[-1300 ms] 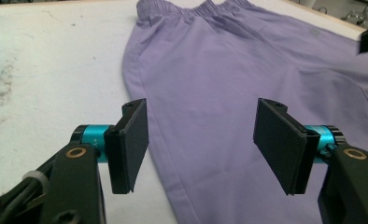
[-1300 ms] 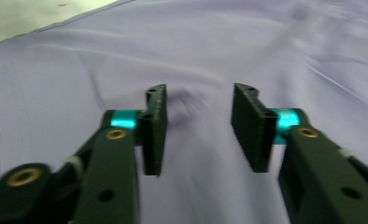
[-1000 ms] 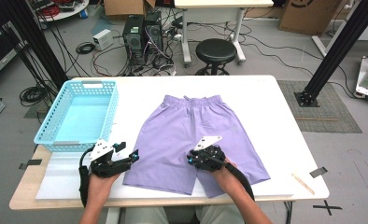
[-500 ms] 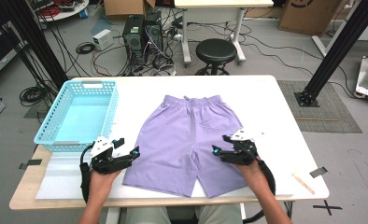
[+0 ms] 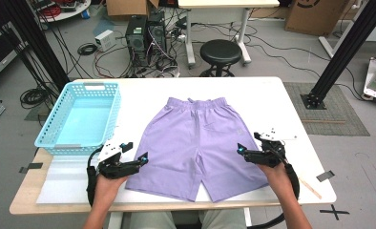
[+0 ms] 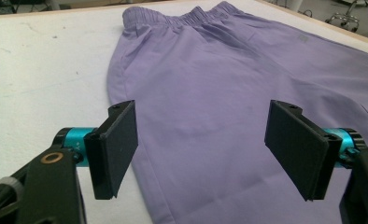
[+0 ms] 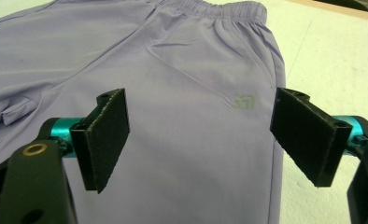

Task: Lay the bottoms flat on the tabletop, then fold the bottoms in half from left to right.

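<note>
Purple shorts (image 5: 203, 133) lie flat on the white table (image 5: 281, 100), waistband at the far side. My left gripper (image 5: 137, 160) hovers at the outer edge of the left leg, open. In the left gripper view its jaws (image 6: 203, 149) straddle the side seam of the shorts (image 6: 229, 74) with nothing pinched. My right gripper (image 5: 243, 151) sits at the outer edge of the right leg, open. In the right gripper view its jaws (image 7: 205, 140) stand wide above the shorts (image 7: 173, 70) near a small logo (image 7: 245, 101). Both pairs of jaws have just been opening, with nothing between them.
A light blue basket (image 5: 81, 119) stands empty at the table's left. A white sheet (image 5: 62, 181) covers the front left corner. A thin wooden stick (image 5: 310, 187) lies near the front right edge. Beyond the table are a black stool (image 5: 221, 50) and cables.
My right gripper has moved from the middle of the shorts' front hem out to the right leg's outer edge, and its jaws have spread. The left hand has stayed in place.
</note>
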Available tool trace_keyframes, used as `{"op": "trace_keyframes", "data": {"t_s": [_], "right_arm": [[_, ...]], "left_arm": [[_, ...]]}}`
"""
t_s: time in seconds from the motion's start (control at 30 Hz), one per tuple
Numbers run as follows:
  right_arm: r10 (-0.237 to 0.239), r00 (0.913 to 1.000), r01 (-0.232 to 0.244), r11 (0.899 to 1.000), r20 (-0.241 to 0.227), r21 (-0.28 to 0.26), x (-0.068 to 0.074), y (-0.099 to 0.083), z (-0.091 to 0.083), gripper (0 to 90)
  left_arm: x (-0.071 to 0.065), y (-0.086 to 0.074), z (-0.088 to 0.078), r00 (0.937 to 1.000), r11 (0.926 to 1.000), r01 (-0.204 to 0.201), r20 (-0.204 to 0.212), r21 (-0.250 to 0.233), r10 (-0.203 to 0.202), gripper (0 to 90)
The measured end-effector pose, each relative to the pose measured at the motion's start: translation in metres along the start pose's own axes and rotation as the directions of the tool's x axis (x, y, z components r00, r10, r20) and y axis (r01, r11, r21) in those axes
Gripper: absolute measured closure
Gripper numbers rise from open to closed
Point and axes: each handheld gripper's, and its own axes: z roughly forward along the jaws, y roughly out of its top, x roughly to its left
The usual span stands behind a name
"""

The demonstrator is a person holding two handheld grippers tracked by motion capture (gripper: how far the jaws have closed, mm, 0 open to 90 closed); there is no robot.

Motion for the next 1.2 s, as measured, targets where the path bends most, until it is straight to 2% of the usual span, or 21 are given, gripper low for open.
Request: {"op": "trace_keyframes", "data": {"t_s": [0.3, 0.47, 0.57, 0.63, 0.77, 0.83, 0.97, 1.1, 1.2], "right_arm": [[-0.009, 0.9998, 0.009, 1.0, -0.02, 0.001, 0.006, 0.007, 0.008, 20.1], [-0.023, 0.9987, 0.023, 1.0, -0.045, 0.004, 0.01, 0.016, 0.017, 20.1], [-0.03, 0.9976, 0.031, 0.999, -0.062, 0.014, 0.013, 0.024, 0.025, 20.9], [-0.033, 0.9964, 0.035, 0.999, -0.078, 0.016, 0.015, 0.029, 0.031, 26.6], [-0.039, 0.9942, 0.041, 0.999, -0.1, 0.019, 0.022, 0.044, 0.044, 26.9], [-0.051, 0.9929, 0.054, 0.998, -0.108, 0.027, 0.027, 0.052, 0.051, 27.0], [-0.069, 0.9895, 0.075, 0.996, -0.127, 0.039, 0.037, 0.064, 0.063, 27.4], [-0.082, 0.986, 0.091, 0.994, -0.145, 0.053, 0.047, 0.072, 0.074, 27.4], [-0.078, 0.9829, 0.09, 0.994, -0.167, 0.067, 0.051, 0.075, 0.083, 27.9]], "left_arm": [[0.002, -0.006, -0.001, 0.9998, 0.9984, 0.021, 0.001, 0.053, -0.021, 25.7], [0.004, -0.012, -0.005, 0.9985, 0.9938, 0.054, -0.003, 0.097, -0.054, 26.9], [0.003, -0.014, -0.007, 0.9973, 0.9876, 0.072, -0.019, 0.14, -0.07, 34.3], [0.002, -0.015, -0.011, 0.9963, 0.9817, 0.08, -0.046, 0.173, -0.073, 41.2], [0.001, -0.021, -0.018, 0.9939, 0.9692, 0.097, -0.073, 0.226, -0.083, 50.6], [0.0, -0.023, -0.02, 0.9933, 0.9651, 0.097, -0.084, 0.243, -0.079, 53.6], [-0.003, -0.024, -0.022, 0.9949, 0.9652, 0.075, -0.084, 0.251, -0.055, 56.9], [-0.011, -0.026, -0.022, 0.9944, 0.9649, 0.031, -0.106, 0.261, -0.004, 59.0], [-0.015, -0.026, -0.023, 0.9924, 0.9635, -0.005, -0.117, 0.268, 0.038, 65.1]]}}
